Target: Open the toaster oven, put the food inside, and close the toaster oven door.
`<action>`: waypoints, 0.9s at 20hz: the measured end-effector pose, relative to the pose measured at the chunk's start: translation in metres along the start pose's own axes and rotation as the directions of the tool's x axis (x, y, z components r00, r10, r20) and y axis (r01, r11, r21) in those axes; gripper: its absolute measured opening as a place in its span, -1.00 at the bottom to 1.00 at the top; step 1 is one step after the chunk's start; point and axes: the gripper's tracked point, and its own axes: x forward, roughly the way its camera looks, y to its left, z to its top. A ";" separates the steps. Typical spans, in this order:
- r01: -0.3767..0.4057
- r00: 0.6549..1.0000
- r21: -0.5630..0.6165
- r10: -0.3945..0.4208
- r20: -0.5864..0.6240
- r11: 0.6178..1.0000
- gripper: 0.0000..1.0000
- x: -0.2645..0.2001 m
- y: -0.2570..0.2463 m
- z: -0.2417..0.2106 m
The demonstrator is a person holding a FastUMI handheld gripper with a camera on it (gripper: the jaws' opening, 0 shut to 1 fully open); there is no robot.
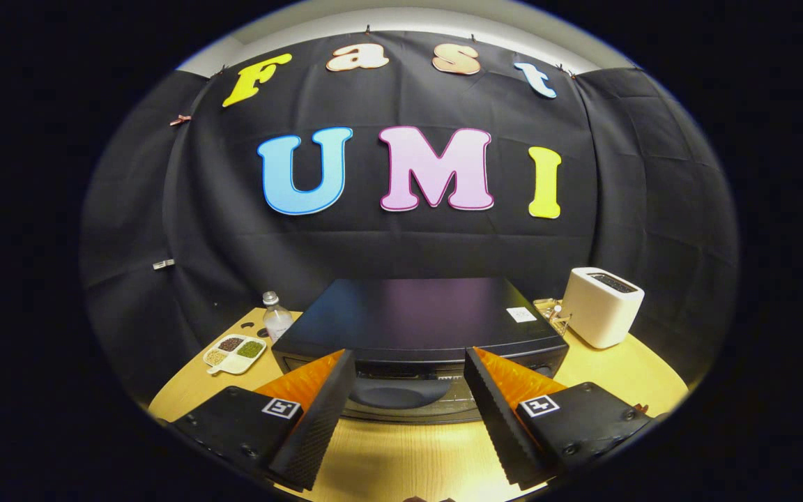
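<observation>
A black toaster oven (419,321) stands on the wooden table (401,453), seen from above its front. Its glass door (401,397) faces me and looks shut, with a dark rounded shape showing through it. My gripper (408,362) is open, its two fingers spread wide on either side of the door's upper front edge, hovering just before the oven. Nothing is held between them. I cannot make out the food for the oven.
A white pop-up toaster (603,307) stands right of the oven, with a small clear object (553,312) beside it. To the left sit a plastic bottle (276,317) and a white divided dish (234,353) with grains.
</observation>
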 end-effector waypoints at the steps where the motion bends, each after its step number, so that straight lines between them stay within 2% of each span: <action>1: 0.007 1.000 0.000 -0.007 -0.002 1.000 0.95 0.006 0.001 -0.003; 7: 0.031 0.997 -0.005 -0.032 -0.065 0.999 0.96 0.032 0.001 -0.029; 18: 0.012 0.996 -0.009 -0.012 -0.089 1.000 0.97 0.020 0.003 -0.037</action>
